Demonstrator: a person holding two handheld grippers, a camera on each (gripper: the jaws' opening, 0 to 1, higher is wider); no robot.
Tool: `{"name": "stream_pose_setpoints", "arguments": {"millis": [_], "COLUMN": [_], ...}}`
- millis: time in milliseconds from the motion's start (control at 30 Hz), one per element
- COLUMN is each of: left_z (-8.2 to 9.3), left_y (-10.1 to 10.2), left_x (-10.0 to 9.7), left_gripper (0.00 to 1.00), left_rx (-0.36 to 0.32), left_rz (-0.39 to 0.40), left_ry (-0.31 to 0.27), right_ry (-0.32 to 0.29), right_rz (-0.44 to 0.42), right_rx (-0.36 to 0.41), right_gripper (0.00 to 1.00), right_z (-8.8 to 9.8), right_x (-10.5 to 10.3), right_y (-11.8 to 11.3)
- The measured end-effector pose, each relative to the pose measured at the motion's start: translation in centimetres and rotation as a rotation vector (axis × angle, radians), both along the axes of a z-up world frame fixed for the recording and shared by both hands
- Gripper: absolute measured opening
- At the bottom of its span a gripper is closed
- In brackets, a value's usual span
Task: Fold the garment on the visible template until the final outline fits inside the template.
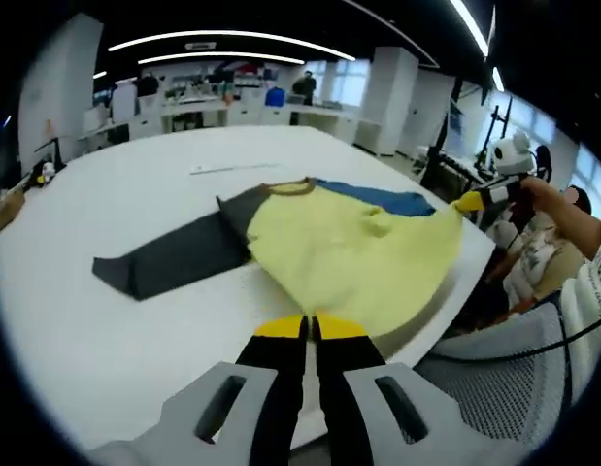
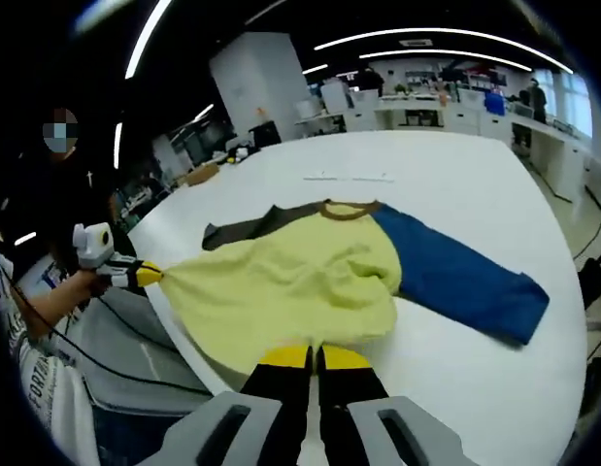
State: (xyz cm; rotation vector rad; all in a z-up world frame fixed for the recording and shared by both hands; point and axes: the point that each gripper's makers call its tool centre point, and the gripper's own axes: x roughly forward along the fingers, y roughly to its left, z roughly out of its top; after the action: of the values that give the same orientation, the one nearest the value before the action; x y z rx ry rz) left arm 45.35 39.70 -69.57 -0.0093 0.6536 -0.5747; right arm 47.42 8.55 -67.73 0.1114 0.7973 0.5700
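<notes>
A yellow shirt [image 1: 349, 248] [image 2: 290, 282] with a brown collar lies on the white table [image 1: 135, 194] [image 2: 455, 165]. Its dark grey sleeve [image 1: 174, 257] [image 2: 237, 228] and blue sleeve [image 1: 378, 197] [image 2: 455, 277] spread out to opposite sides. My left gripper [image 1: 310, 327] is shut on the near hem; in the right gripper view the left gripper [image 2: 150, 276] pulls a hem corner into a point off the table edge. My right gripper [image 2: 315, 357] is shut on the hem too, and in the left gripper view the right gripper [image 1: 467, 202] holds the other corner.
A thin pale strip [image 1: 232, 168] [image 2: 349, 178] lies on the table beyond the collar. A grey mesh chair [image 1: 504, 374] [image 2: 116, 388] stands close by the table's near edge. Desks and people fill the far end of the room.
</notes>
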Motion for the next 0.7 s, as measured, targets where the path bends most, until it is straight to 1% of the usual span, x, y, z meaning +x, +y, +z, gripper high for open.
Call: {"name": "stream_pose_setpoints", "arguments": {"millis": [67, 100, 200, 267, 333, 433, 500, 567, 700], "left_z": [-0.5, -0.6, -1.6, -2.0, -3.5, -4.4, -4.7, -5.0, -5.6], "left_y": [-0.2, -0.3, -0.3, -0.4, 0.0, 0.4, 0.5, 0.7, 1.3], "left_x": [-0.6, -0.7, -1.6, -1.9, -2.6, -3.3, -3.8, -4.0, -4.3], "left_gripper": [0.0, 0.0, 0.0, 0.0, 0.0, 0.0, 0.0, 0.0, 0.0], "left_rx": [-0.007, -0.005, 0.005, 0.005, -0.008, 0.028, 0.011, 0.015, 0.041], "left_rz": [0.005, 0.005, 0.018, 0.021, 0.064, 0.073, 0.092, 0.097, 0.125], "left_ry": [0.027, 0.033, 0.079, 0.098, 0.16, 0.168, 0.192, 0.195, 0.214], "right_ry": [0.016, 0.018, 0.035, 0.047, 0.075, 0.099, 0.112, 0.134, 0.152], "right_rz": [-0.006, -0.007, -0.009, -0.01, -0.021, -0.026, -0.027, -0.029, -0.047], "right_rx": [-0.003, -0.007, -0.027, -0.039, -0.027, -0.033, -0.043, -0.048, -0.018], "right_gripper": [0.0, 0.0, 0.0, 0.0, 0.0, 0.0, 0.0, 0.0, 0.0], "right_z": [-0.4, -0.6, -1.2, -1.9, -2.7, -3.9, -4.6, -5.3, -6.0], "right_x": [-0.7, -0.9, -1.7, -2.3, -2.9, -3.8, -4.3, -4.7, -5.1], "right_y": [-0.2, -0.3, -0.8, -1.1, -1.1, -1.1, -1.3, -1.5, -1.5]}}
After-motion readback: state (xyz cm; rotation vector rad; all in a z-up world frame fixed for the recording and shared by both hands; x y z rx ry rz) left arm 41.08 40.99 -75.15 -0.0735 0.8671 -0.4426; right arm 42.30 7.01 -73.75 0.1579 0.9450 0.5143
